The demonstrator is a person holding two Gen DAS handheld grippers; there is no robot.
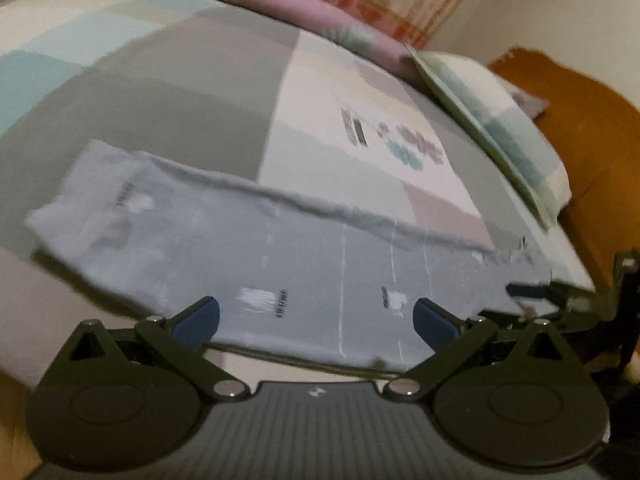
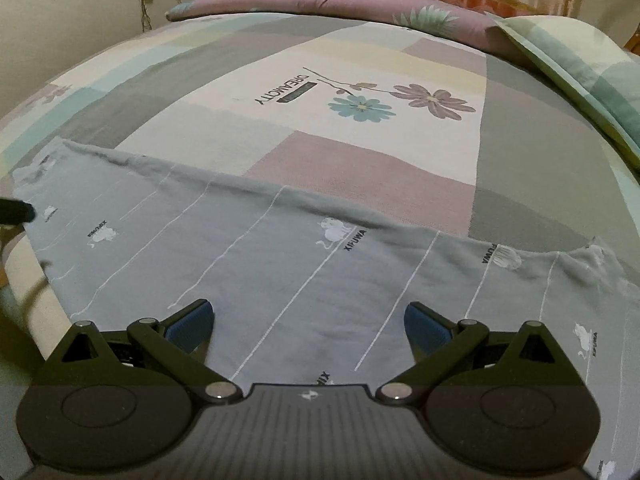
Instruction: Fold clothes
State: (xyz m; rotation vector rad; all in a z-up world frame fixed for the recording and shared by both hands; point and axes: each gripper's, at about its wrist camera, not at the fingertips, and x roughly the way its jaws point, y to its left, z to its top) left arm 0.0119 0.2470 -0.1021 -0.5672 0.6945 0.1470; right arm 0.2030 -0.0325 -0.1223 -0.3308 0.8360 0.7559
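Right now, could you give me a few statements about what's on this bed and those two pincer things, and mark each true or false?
1. The grey garment lies spread on the bedsheet. True.
2. The left gripper is clamped on the garment. False: its jaws are wide apart, holding nothing.
3. The right gripper is open. True.
4. The garment is plain, with no markings. False: it has thin white stripes and small printed logos.
5. A pillow lies at the bed's far right. True.

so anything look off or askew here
Nothing stands out. The grey garment lies flat along the bed's near edge, its far hem slightly wavy; both grippers hover open over it.
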